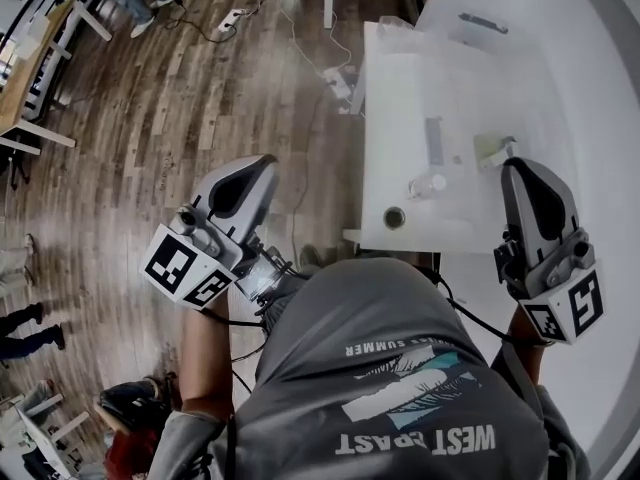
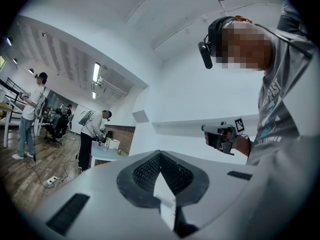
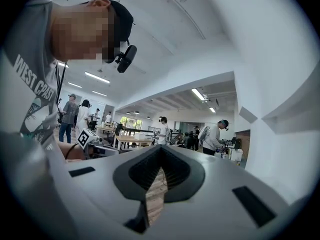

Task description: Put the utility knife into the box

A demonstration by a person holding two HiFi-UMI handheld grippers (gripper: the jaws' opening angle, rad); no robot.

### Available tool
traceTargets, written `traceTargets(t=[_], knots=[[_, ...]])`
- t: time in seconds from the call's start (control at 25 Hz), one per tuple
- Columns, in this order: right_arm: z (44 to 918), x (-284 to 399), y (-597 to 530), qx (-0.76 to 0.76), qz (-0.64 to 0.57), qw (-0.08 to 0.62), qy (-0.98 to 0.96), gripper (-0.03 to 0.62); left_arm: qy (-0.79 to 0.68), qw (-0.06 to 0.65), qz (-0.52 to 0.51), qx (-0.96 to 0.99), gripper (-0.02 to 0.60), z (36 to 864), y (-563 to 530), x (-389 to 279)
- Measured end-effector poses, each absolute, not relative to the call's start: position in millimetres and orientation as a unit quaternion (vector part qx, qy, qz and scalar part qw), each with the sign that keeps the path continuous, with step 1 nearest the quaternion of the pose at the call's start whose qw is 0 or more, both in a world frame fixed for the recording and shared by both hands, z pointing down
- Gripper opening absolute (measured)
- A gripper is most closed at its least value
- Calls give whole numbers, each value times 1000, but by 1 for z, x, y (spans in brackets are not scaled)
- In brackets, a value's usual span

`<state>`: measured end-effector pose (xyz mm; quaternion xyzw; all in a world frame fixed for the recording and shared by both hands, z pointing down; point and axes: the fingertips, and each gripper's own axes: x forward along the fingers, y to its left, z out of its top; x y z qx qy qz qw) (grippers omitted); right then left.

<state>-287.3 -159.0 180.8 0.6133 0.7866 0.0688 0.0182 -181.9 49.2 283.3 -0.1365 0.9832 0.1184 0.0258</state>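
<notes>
On the white table point(image 1: 560, 88) in the head view lies a slim grey utility knife point(image 1: 434, 140). Farther back stands a clear plastic box point(image 1: 478, 26); its contents are hard to make out. My left gripper point(image 1: 266, 166) is held over the wooden floor, left of the table, shut and empty. My right gripper point(image 1: 514, 166) hovers near the table's front, right of the knife, also shut with nothing in it. Both gripper views look up into the room, away from the table. The left gripper point(image 2: 160, 155) and the right gripper point(image 3: 161, 150) show jaws meeting at the tips.
Near the table's front edge sit a small round cap-like item point(image 1: 394, 217), a clear bottle-like item point(image 1: 428, 184) and a pale green piece point(image 1: 492, 150). A power strip point(image 1: 338, 81) and cables lie on the floor. Other people stand at desks around the room.
</notes>
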Motion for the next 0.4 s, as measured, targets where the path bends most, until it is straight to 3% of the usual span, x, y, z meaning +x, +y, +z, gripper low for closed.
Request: traceTargets(t=[0.4], knots=[[182, -250, -160, 608, 66, 15, 791, 9, 982, 29, 123, -142, 9, 289, 54, -149]])
